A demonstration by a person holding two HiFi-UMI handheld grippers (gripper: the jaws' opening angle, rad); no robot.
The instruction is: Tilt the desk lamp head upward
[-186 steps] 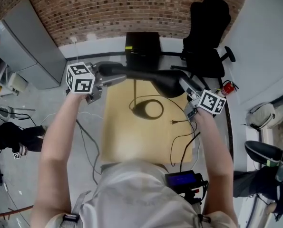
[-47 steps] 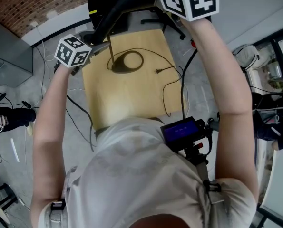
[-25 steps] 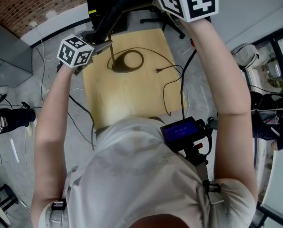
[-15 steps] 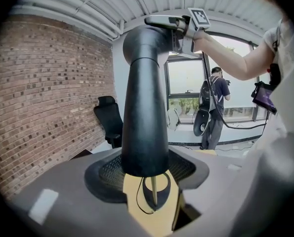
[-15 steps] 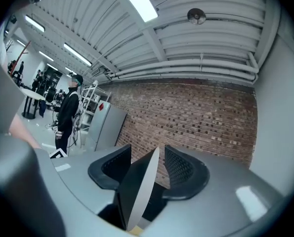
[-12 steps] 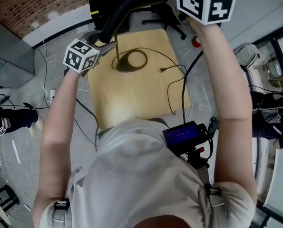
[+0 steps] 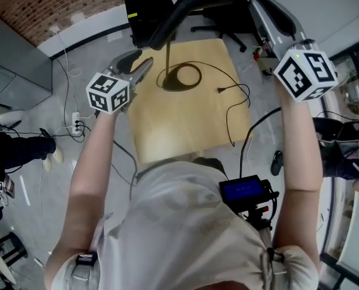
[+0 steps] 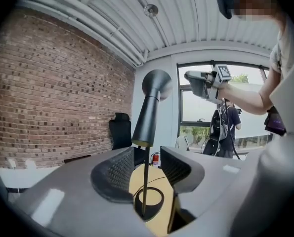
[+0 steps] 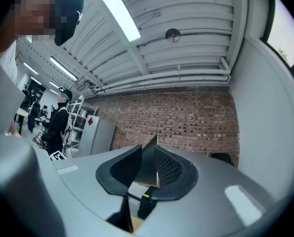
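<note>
Grey-jawed, the left gripper (image 7: 137, 63) hangs by the wooden table's (image 7: 185, 122) left edge; its jaws stand apart, having just been closing, nothing between them. Just beyond stands the desk lamp (image 7: 174, 24) on the table's far part, head tilted upward. Well to the right, the right gripper (image 9: 147, 156) has just been closing to a narrow, empty gap.

No words, numbers or brand names are legible. Square black-and-white coded patterns cover the left-hand marker cube (image 7: 110, 93) and the right-hand marker cube (image 7: 304, 74). A red diamond sign (image 9: 89, 121) marks the grey cabinet (image 9: 100, 135). The black box's (image 7: 149, 17) yellow label (image 7: 131, 16) and the blue screen (image 7: 242, 190) are unreadable.
</note>
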